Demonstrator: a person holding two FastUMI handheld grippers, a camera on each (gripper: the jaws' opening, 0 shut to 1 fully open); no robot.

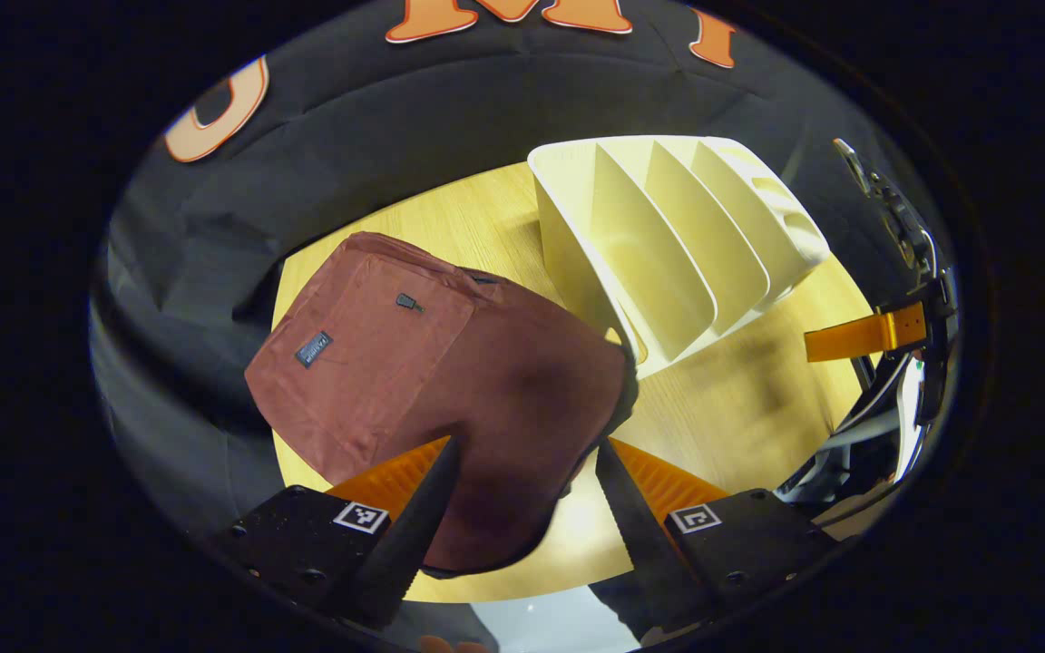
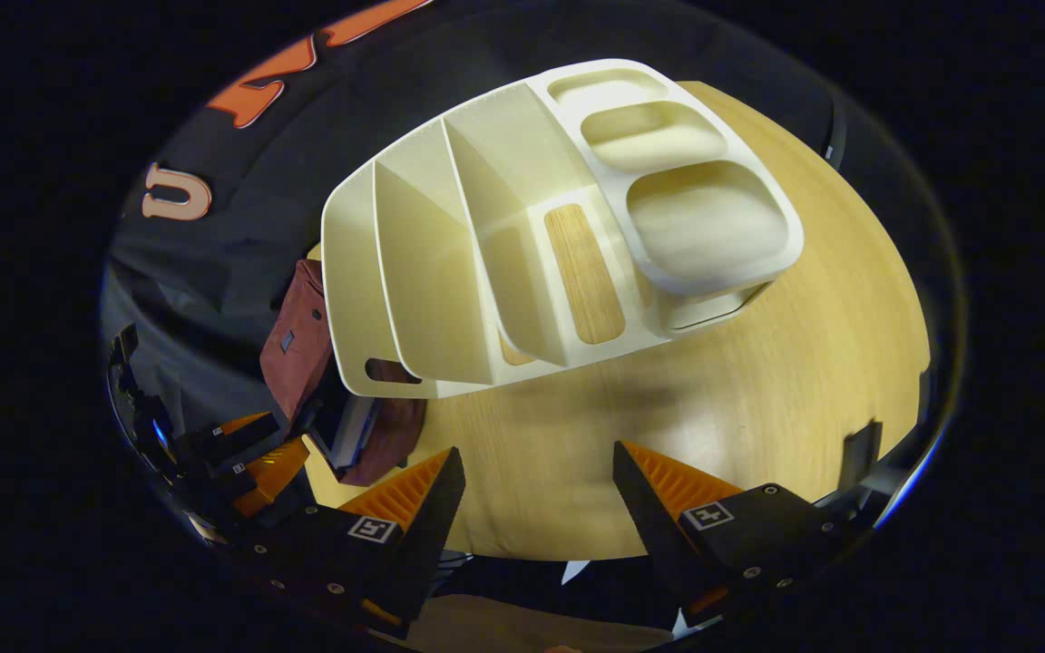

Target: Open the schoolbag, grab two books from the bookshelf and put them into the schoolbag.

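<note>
A round wooden table (image 2: 758, 381) holds a cream plastic bookshelf (image 2: 486, 254) with slanted dividers, standing just beside a dark red schoolbag (image 1: 414, 372) that lies flat at the table's left edge. The left gripper (image 1: 527, 490) hovers above the schoolbag's near end, fingers spread apart and empty. The right gripper (image 2: 536, 499) hangs over bare tabletop before the bookshelf, also spread and holding nothing.
</note>
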